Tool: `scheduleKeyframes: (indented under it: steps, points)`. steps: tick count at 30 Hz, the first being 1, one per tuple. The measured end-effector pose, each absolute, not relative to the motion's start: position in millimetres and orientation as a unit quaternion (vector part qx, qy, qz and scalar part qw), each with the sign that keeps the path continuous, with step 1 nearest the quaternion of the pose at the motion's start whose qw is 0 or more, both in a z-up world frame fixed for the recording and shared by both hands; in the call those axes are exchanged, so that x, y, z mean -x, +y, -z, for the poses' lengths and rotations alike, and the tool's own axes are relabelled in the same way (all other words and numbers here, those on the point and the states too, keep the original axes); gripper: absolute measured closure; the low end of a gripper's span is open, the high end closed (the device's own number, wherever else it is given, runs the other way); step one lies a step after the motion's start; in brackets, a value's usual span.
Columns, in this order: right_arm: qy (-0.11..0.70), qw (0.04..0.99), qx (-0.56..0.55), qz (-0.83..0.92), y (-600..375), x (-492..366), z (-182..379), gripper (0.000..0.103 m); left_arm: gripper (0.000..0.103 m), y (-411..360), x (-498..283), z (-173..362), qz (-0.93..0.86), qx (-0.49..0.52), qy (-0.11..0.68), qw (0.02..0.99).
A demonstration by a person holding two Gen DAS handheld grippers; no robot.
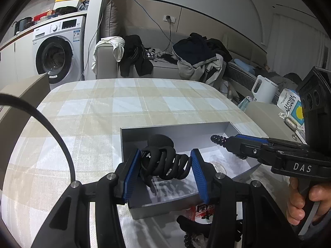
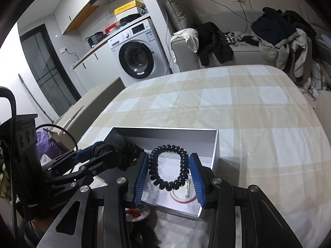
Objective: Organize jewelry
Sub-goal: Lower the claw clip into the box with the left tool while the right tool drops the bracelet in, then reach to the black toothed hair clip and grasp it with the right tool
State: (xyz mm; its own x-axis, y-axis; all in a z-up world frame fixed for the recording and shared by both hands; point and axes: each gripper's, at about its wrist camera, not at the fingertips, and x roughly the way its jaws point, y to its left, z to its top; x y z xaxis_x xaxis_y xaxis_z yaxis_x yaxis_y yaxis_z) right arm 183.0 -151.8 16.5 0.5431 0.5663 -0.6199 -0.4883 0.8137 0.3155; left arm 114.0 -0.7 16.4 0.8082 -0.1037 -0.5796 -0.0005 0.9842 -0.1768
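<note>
A black claw hair clip [image 1: 165,165] is clamped between the blue pads of my left gripper [image 1: 166,153], hanging over the near left part of an open white box [image 1: 175,132]. From the right comes my right gripper [image 1: 231,142], with a black spiral hair tie [image 1: 217,139] poking out past its tip. In the right wrist view the right gripper [image 2: 169,156] is shut on that hair tie [image 2: 154,177], whose loop spans pad to pad above the box [image 2: 165,134]. The left gripper [image 2: 97,150] and the clip [image 2: 132,147] show at the left.
The box lies on a table with a checked cloth [image 1: 124,103]. Inside it are a dark round fuzzy item [image 1: 160,140] and a clear disc with a red rim [image 2: 182,196]. A red-and-white badge [image 1: 202,208] and black beads [image 1: 188,239] lie near. A hand [image 1: 300,202] grips the right handle.
</note>
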Motion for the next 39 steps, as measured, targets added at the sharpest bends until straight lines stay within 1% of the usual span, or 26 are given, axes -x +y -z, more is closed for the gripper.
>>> scheduleKeyframes:
  steps: [4,6,7,8,9,10,11,12,13,14,15,16,17,18,19,28,39]
  points:
    - [0.371,0.876,-0.054,-0.301,-151,-184,-16,0.059,0.059,-1,-112,-17,0.031,0.085,0.306,0.948]
    - [0.370,0.878,-0.054,-0.298,-151,-185,-17,0.051,0.059,0,-112,-18,0.032,0.088,0.306,0.948]
    - [0.367,0.879,-0.056,-0.298,-151,-185,-19,0.050,0.059,1,-113,-18,0.033,0.090,0.308,0.947]
    - [0.363,0.880,-0.059,-0.301,-153,-184,-20,0.046,0.059,2,-112,-18,0.035,0.094,0.310,0.945]
    - [0.357,0.880,-0.062,-0.305,-154,-182,-23,0.040,0.053,3,-111,-19,0.037,0.098,0.310,0.945]
    - [0.352,0.882,-0.064,-0.306,-156,-179,-25,0.039,0.046,4,-109,-21,0.037,0.104,0.308,0.945]
    - [0.349,0.884,-0.066,-0.305,-158,-178,-28,0.035,0.035,5,-107,-23,0.036,0.108,0.305,0.946]
    - [0.346,0.885,-0.068,-0.304,-161,-175,-30,0.030,0.029,6,-102,-26,0.037,0.113,0.297,0.947]
    - [0.344,0.886,-0.069,-0.302,-163,-173,-32,0.026,0.027,6,-98,-29,0.035,0.117,0.290,0.949]
    - [0.343,0.888,-0.069,-0.297,-166,-170,-33,0.017,0.021,6,-95,-31,0.033,0.118,0.287,0.950]
    - [0.342,0.890,-0.070,-0.293,-169,-167,-35,0.006,0.017,6,-91,-34,0.030,0.116,0.282,0.952]
    - [0.342,0.892,-0.070,-0.287,-173,-163,-36,0.002,0.016,6,-86,-37,0.027,0.115,0.278,0.953]
    - [0.342,0.893,-0.070,-0.284,-175,-159,-36,0.000,0.011,6,-83,-38,0.025,0.113,0.276,0.954]
    - [0.343,0.894,-0.070,-0.280,-179,-155,-35,0.000,0.002,6,-79,-39,0.021,0.111,0.275,0.955]
    - [0.345,0.895,-0.069,-0.276,-182,-150,-34,0.000,0.001,6,-73,-40,0.014,0.110,0.274,0.955]
    - [0.385,0.883,-0.057,-0.262,-191,-120,-7,0.000,0.001,7,-47,-22,-0.014,0.111,0.303,0.946]
    - [0.418,0.867,-0.029,-0.270,-180,-103,14,0.000,0.001,-3,-40,-4,-0.014,0.103,0.336,0.936]
